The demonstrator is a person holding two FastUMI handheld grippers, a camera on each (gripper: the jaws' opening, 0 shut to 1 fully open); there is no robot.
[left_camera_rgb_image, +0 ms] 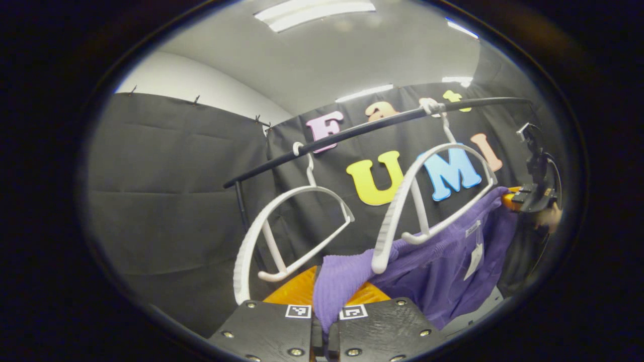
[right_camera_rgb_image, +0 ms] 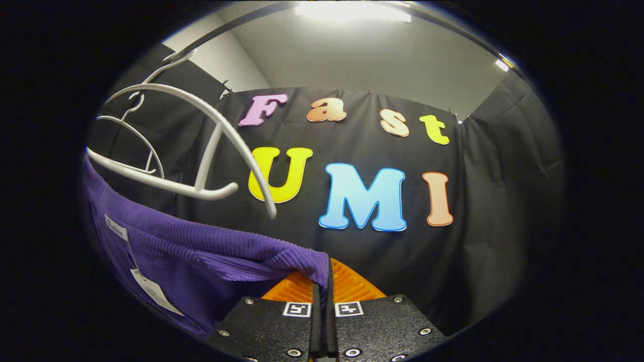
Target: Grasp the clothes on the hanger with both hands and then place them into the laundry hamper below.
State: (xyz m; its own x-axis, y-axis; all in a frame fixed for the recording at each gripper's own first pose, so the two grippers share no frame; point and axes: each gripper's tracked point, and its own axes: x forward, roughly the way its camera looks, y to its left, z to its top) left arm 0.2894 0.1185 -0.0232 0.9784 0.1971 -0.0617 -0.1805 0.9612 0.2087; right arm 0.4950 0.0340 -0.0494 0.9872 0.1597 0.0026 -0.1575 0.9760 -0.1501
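Below the white hanger [left_camera_rgb_image: 432,196], a purple knit garment [left_camera_rgb_image: 432,271] hangs stretched between both tools, off the hanger's arms. The left hand-held gripper [left_camera_rgb_image: 324,306] is clamped on one bunched corner of the fabric, fingers closed against it. The right hand-held gripper [right_camera_rgb_image: 322,286] pinches the opposite edge, fingers pressed together on the cloth. A paper tag [left_camera_rgb_image: 474,261] dangles from the garment. A second, bare white hanger [left_camera_rgb_image: 287,236] hangs on the black rail [left_camera_rgb_image: 352,131] beside the first.
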